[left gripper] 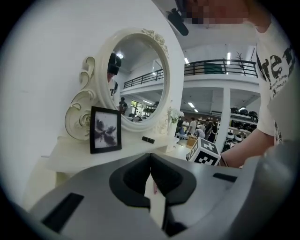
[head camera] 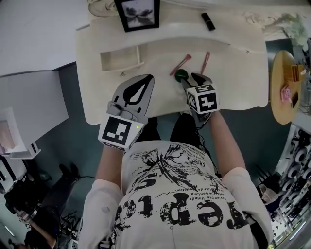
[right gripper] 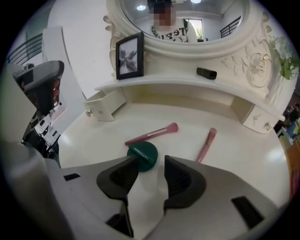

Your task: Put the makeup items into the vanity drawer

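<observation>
Both grippers hang over the front edge of the cream vanity top. Left gripper has its jaws pressed together on nothing. Right gripper points down with jaws spread, and the green compact lies on the tabletop just ahead of the gap, not pinched.

An oval mirror stands at the back. The small drawer is pulled open at the left. A black picture frame sits on the shelf. Two pink makeup brushes lie just beyond the compact. A black tube rests on the shelf.
</observation>
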